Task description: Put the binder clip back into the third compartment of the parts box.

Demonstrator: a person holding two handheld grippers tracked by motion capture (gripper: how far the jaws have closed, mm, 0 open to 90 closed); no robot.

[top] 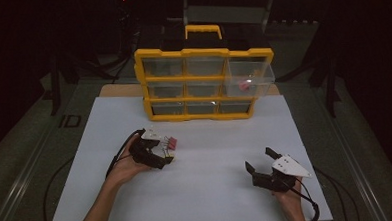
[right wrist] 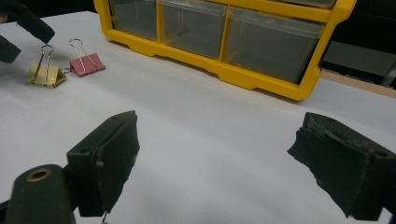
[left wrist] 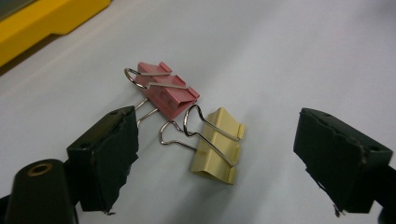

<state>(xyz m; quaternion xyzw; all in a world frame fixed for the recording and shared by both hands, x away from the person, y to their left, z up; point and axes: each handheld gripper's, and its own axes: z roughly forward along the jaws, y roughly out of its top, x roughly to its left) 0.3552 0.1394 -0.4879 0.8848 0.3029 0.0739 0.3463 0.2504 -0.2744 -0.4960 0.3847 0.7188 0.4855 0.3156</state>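
A: Our left hand-held gripper (left wrist: 215,158) has its jaws apart, nothing clamped. The yellow binder clip (left wrist: 216,145) lies between them on the white bench (left wrist: 299,56), untouched.

B: And the pink binder clip (left wrist: 167,91)?

A: Just beyond the yellow one, wire handles nearly touching. We haven't grasped either.

B: Right side?

A: Our right hand-held gripper (right wrist: 215,163) hangs wide open over bare bench, well apart from both clips.

B: Progress?

A: Early, we judge. One drawer (top: 250,77) of the yellow organizer (top: 205,83) sticks out with something red inside; both clips look left to go.

B: Orientation?

A: In the left gripper view, the yellow clip's long axis runs diagonally, handles toward the pink clip, body toward us.
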